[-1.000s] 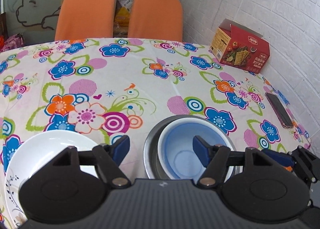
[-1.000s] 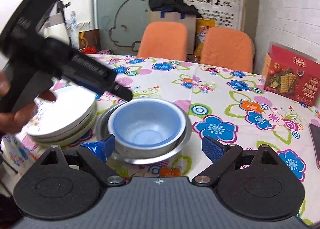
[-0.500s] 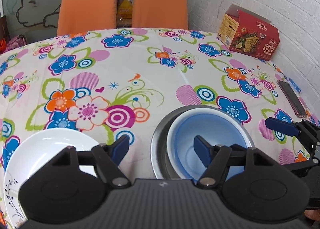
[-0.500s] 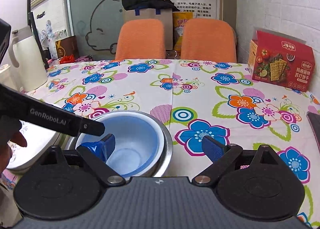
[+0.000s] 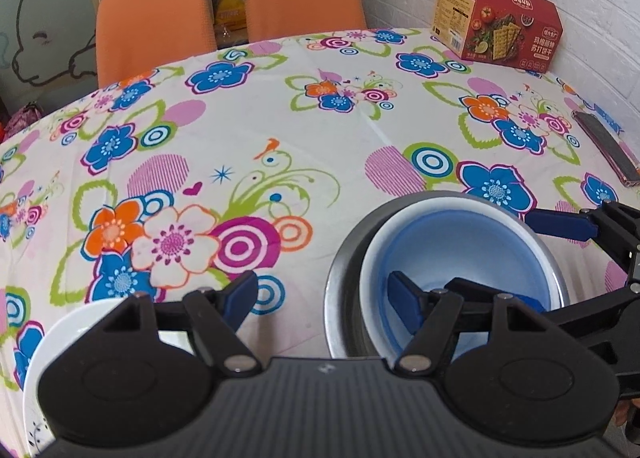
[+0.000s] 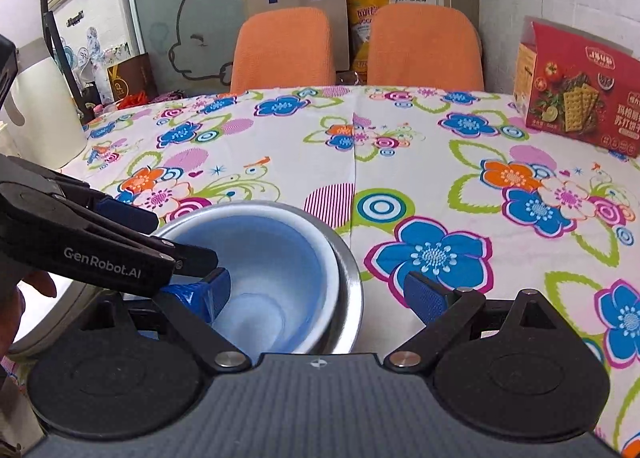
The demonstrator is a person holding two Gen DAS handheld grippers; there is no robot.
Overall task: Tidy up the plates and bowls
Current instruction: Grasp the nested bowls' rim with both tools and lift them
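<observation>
Between the right claw's fingers, low and left of centre, sits the blue bowl, nested inside a metal bowl on the floral tablecloth. Right gripper is wide open, holds nothing; its left pad dips inside the blue bowl, its right pad hangs outside both rims, so the jaws straddle the 2 right-hand walls. Left gripper is also wide open and empty: its right pad is down in the blue bowl, its left pad is over bare cloth outside the metal bowl, straddling the left-hand walls. A white plate lies just left of and below the left claw; only part of it shows.

Handling, my guess: blue bowl looks like plastic or melamine, light, stiff, glossy, so slippery on a thin rim pinch. Metal bowl is rigid, smooth, a bit heavier. Best hold is the rim wall, 1 pad inside and 1 outside. As the jaws stand, closing would pinch both walls together, so the nested pair would likely lift as 1. Plate looks ceramic, so fragile; take it by the edge.

Further out, ahead of the claws: a cracker box far right, 2 orange chairs behind the table, a phone by the right edge.
</observation>
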